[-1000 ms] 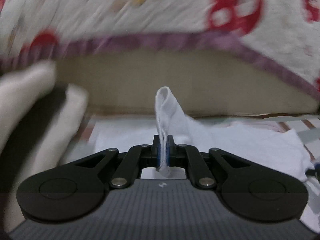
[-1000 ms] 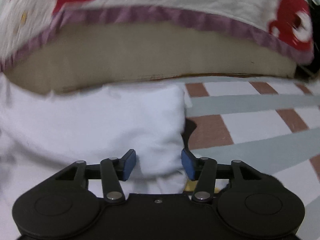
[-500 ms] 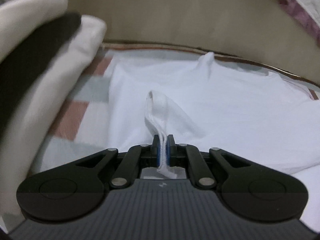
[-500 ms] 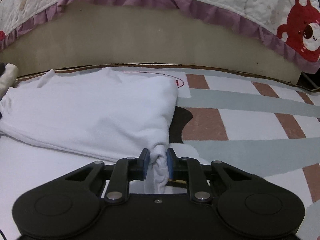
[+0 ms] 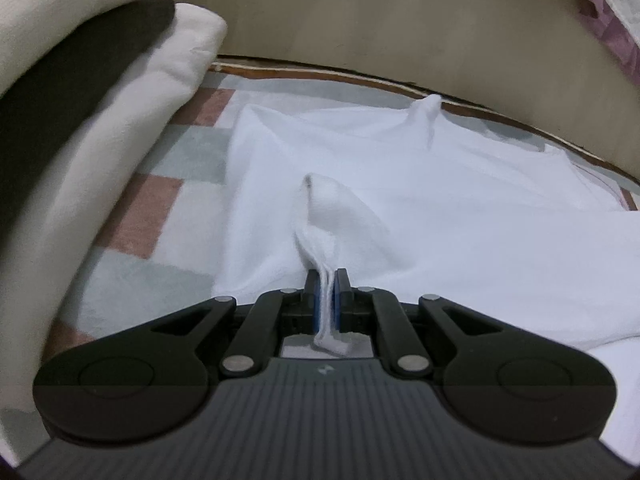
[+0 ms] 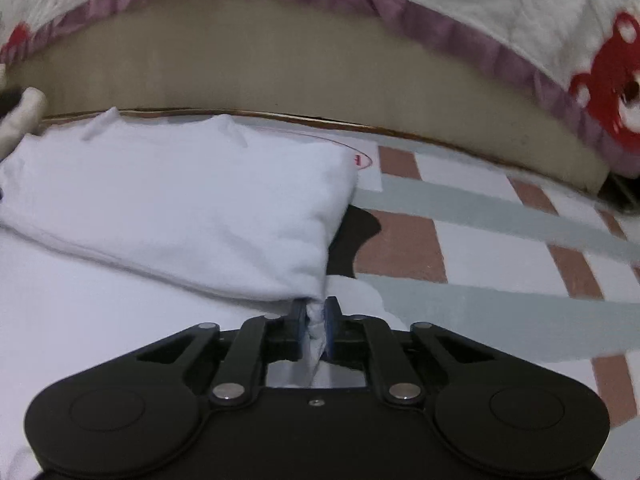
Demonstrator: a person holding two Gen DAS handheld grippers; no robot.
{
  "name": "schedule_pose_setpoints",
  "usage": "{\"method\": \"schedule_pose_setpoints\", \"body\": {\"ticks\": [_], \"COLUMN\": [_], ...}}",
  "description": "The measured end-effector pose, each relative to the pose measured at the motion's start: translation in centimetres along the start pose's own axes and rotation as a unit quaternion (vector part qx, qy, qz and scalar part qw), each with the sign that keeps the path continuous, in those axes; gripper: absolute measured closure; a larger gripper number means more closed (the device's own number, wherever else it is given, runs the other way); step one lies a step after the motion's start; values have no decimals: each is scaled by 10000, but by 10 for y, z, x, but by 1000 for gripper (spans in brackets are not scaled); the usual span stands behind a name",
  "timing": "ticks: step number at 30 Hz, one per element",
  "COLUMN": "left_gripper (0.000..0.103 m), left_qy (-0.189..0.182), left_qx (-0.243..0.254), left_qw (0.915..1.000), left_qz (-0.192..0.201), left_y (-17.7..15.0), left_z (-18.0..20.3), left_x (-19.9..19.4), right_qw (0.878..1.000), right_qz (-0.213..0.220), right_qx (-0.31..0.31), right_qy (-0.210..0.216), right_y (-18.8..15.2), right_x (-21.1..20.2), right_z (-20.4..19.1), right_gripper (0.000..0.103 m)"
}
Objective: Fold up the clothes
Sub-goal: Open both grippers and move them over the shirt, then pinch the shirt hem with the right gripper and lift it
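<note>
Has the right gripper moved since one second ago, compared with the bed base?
Yes. The right gripper, then open around the white garment, is now shut on its corner, farther back from the bed base.

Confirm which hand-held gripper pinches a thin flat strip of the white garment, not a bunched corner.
The left hand-held gripper: a flat strip of white cotton garment passes between its pads. The right hand-held gripper clamps a bunched corner.

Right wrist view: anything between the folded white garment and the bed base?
Only bare striped mat between white garment and bed base, in the right wrist view.
</note>
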State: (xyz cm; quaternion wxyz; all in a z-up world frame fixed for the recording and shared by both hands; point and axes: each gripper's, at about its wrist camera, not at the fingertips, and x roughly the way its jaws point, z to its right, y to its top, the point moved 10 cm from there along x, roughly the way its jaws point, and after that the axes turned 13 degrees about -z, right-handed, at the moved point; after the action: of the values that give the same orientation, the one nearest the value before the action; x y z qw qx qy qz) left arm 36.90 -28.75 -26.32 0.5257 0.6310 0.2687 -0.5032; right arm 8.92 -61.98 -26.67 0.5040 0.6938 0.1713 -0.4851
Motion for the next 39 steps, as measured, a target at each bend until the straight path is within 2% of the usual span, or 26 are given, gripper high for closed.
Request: {"method": "schedule_pose_setpoints", "body": {"ticks": [3,4,6,9,10,11,12,14,16,18,19,21,24,26,29,31,35,39], "left_gripper": [98,98,98,96,95,87,73,63,62,62,62,54,50,50,50,50,45,42], "left_qy": [667,670,397,319,330,318,287,180,73,54,102,115,-198,-282,-526,-495,-361,-204], "left_qx": [149,89,-185,-411,-451,-498,-580,-684,-559,-267,-86,186,318,148,-187,-96,313,461], "left_qw": [9971,9972,9990,9984,9981,9979,9976,9972,9981,9993,9996,9993,9976,9963,9943,9951,9950,9905], "left_qz": [322,308,36,-231,-243,-252,-248,-244,-259,-275,-268,-291,-583,-803,-911,-848,-881,-1277], "left_y": [9,10,5,-4,-6,-10,-13,-22,-33,-45,-55,-79,-127,-153,-176,-187,-211,-239], "left_z": [-14,-20,-32,-44,-45,-46,-47,-45,-35,-22,-16,-9,-5,-13,-25,-28,-36,-61], "left_x": [-20,-20,-14,-17,-22,-28,-35,-48,-60,-72,-79,-92,-104,-108,-125,-144,-175,-185], "right_qw": [9999,9999,9998,9993,9988,9977,9960,9880,9704,9511,9452,9445,9477,9525,9561,9565,9541,9492], "right_qz": [-38,-50,-74,-77,-97,-146,-198,-429,-775,-1254,-1481,-1668,-1984,-2140,-2337,-2459,-2511,-2571], "right_qx": [95,126,188,343,453,629,809,1344,1987,2310,2315,2123,1589,1106,526,139,-567,-1150], "right_qy": [25,33,48,84,135,222,313,628,1132,1625,1761,1874,1928,1865,1686,1566,1530,1402], "right_y": [0,1,1,-1,-2,-4,-6,-14,-33,-57,-67,-80,-100,-113,-131,-144,-165,-191], "right_x": [5,7,10,9,8,7,6,-1,-13,-27,-35,-56,-90,-111,-141,-161,-200,-223], "right_z": [3,3,5,5,7,10,14,19,19,9,3,-9,-28,-39,-47,-52,-58,-60], "right_gripper": [95,95,95,94,84,79,78,73,66,63,63,62,58,55,48,48,38,38]}}
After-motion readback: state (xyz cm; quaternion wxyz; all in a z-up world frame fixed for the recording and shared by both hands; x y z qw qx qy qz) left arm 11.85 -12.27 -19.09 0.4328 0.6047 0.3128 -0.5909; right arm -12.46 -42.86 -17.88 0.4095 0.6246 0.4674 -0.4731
